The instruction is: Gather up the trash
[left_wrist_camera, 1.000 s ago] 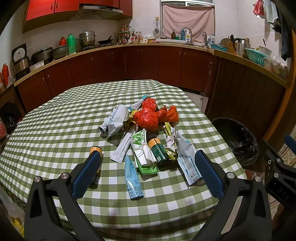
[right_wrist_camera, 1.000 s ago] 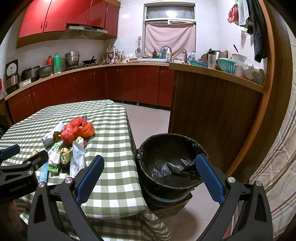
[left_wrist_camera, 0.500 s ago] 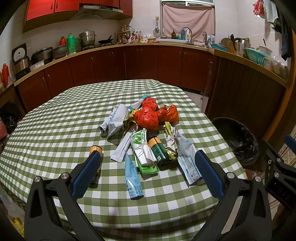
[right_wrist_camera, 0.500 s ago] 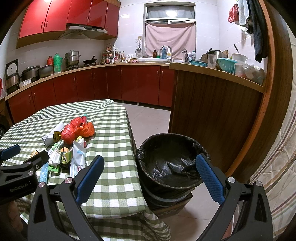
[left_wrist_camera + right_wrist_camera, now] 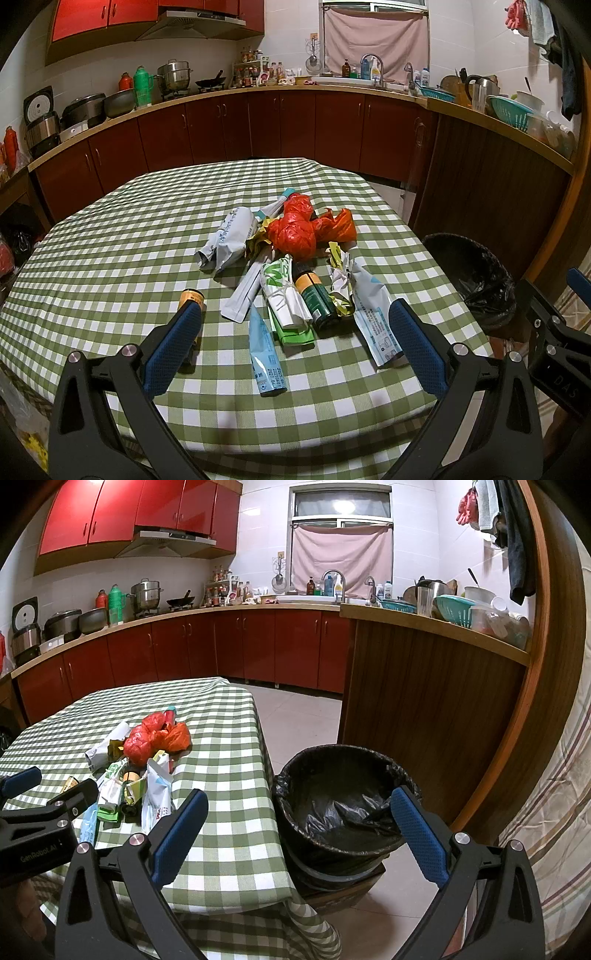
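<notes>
Hovering with jaws apart, the left gripper (image 5: pixel 291 332) faces crumpled wrappers (image 5: pixel 288 273) (desk-top); right gripper (image 5: pixel 299 819) gapes beside the black-lined bin (image 5: pixel 343 808).

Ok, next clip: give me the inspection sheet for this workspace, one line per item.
Surface: table under green checked cloth.
Job's things: trash pile mid-table, with red bag, dark can, wrappers; small can apart, by the left finger; lined bin on the floor beside the table.
Clutter: nothing seen on the table besides trash.
Grippers: left gripper and right gripper both open, empty.
Cables: nothing seen.
Surroundings: kitchen counter crowded with pots.
</notes>
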